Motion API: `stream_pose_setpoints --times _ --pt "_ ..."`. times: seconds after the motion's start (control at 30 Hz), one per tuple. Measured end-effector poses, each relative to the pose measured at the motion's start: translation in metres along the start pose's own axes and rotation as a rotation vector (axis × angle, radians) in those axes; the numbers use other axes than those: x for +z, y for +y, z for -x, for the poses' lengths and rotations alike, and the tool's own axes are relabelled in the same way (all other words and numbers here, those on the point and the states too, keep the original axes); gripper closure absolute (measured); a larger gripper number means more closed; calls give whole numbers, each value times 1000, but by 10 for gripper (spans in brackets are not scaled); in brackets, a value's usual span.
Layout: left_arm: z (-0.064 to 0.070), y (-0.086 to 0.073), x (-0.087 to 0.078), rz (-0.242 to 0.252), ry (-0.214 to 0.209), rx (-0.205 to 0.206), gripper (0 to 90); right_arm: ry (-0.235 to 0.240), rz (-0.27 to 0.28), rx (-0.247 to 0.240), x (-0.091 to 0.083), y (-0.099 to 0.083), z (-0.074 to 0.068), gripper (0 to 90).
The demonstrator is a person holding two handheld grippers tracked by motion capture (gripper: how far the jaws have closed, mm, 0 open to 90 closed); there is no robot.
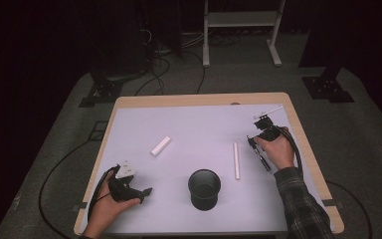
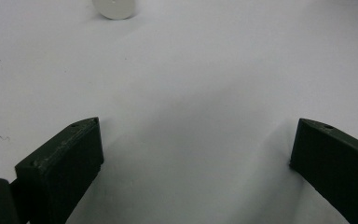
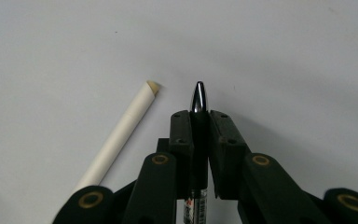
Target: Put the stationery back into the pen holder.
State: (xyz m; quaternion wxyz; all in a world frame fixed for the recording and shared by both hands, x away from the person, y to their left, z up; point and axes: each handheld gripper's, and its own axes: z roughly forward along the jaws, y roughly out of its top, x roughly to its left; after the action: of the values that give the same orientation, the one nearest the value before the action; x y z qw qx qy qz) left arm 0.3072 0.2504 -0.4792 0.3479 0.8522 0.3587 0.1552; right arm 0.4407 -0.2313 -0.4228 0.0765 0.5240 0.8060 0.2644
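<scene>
right gripper (image 3: pixel 199 122) clamps pen (image 3: pixel 198 97) (tip out) | left gripper (image 2: pixel 193 154) spread wide

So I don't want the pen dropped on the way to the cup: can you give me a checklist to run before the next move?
1. Right tool shut on the pen: ok.
2. Pen gripped squarely, tip poking out between the jaws: ok.
3. Black cup upright, mouth open: ok.
4. Anything inside the cup: cannot tell.
5. Long white stick lies between pen and cup, in the path: not ok, lift over it.
6. Left tool open, holding nothing, away from the cup: ok.
</scene>
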Motion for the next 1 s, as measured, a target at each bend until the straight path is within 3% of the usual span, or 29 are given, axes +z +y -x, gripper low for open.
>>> stream_pose_setpoints --times 0.47,0.73,1.0 --pt "0 0 0 4 1 0 16 55 106 -17 -23 -14 -7 795" --pt "0 0 0 3 2 0 16 89 148 -14 -28 -26 -9 795" --pt "0 0 0 4 2 -1 16 123 195 -48 -38 -33 -14 795"
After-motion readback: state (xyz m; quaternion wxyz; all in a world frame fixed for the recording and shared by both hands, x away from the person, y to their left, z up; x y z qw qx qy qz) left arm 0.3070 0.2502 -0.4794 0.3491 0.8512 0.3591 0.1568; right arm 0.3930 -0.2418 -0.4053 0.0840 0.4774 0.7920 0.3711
